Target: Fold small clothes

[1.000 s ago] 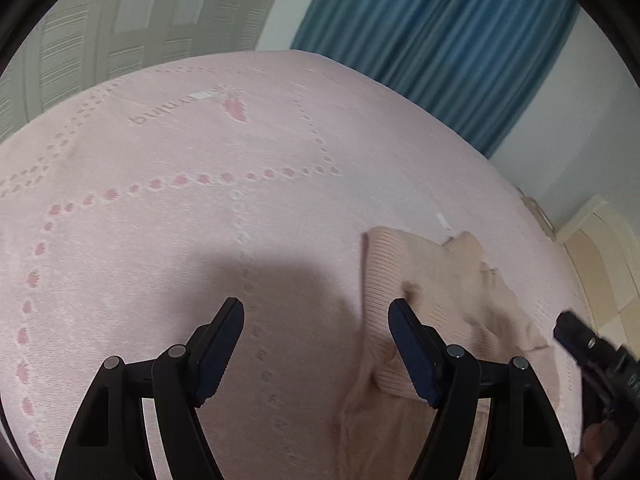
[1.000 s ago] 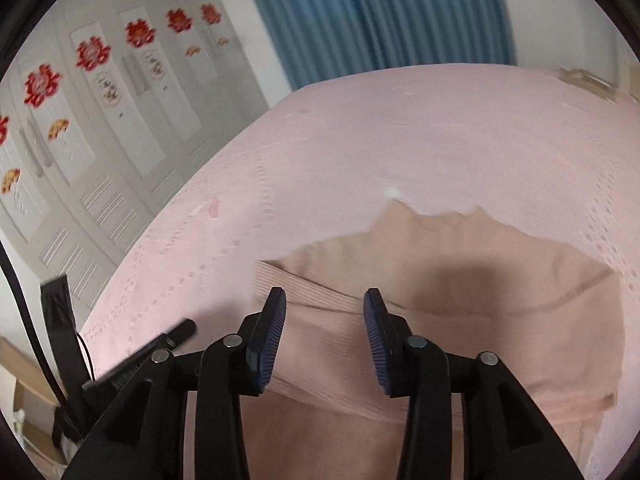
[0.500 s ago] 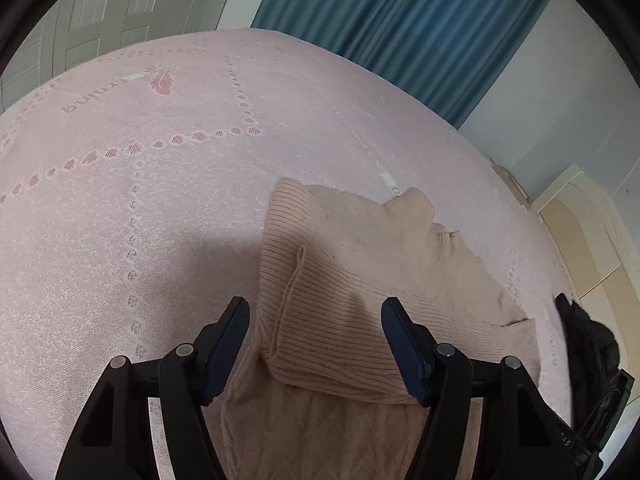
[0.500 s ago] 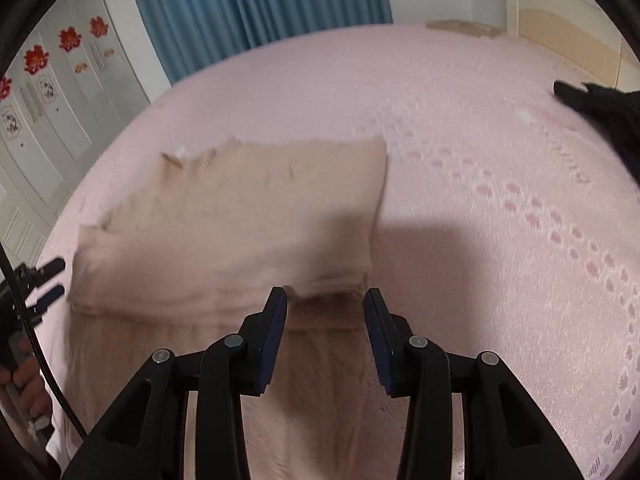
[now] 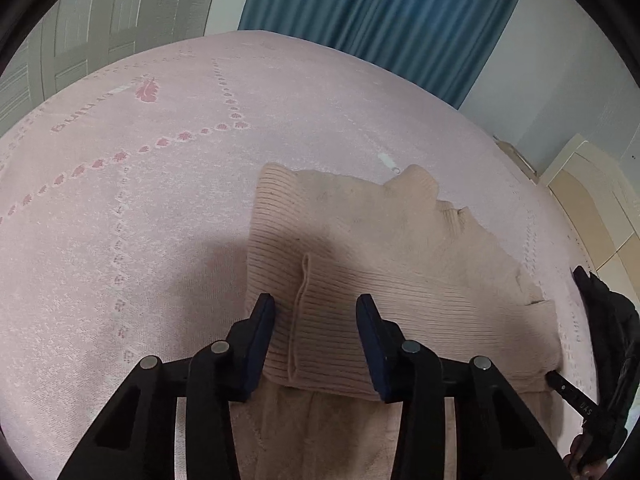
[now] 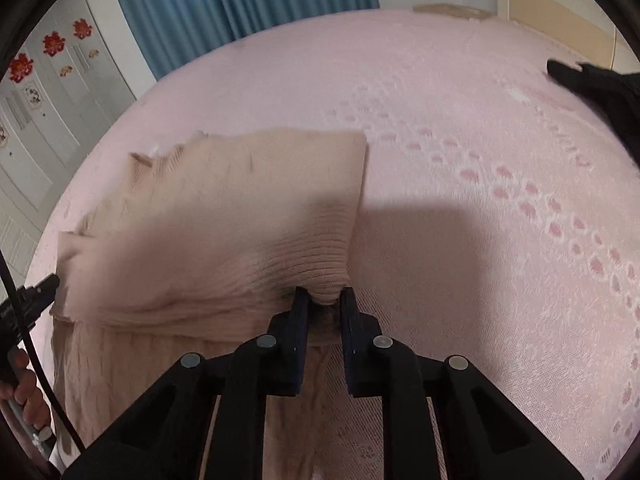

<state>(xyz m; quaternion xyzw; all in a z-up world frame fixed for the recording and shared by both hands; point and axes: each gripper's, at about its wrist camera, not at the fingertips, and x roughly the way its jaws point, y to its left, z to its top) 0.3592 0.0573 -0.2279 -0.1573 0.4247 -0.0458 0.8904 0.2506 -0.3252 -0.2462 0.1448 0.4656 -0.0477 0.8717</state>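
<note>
right gripper (image 6: 323, 300) pinching sweater (image 6: 224, 216) fold's right corner — left gripper (image 5: 316, 320) open, straddling the left end, fold running left-right.

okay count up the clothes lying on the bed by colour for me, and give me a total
Beige: 1, the ribbed knit sweater, partly folded, its corner pinched in the right tongs; the left tongs are open over it.
Black: 1, a dark garment near the edge of the pink bedspread.
Total: 2
</note>
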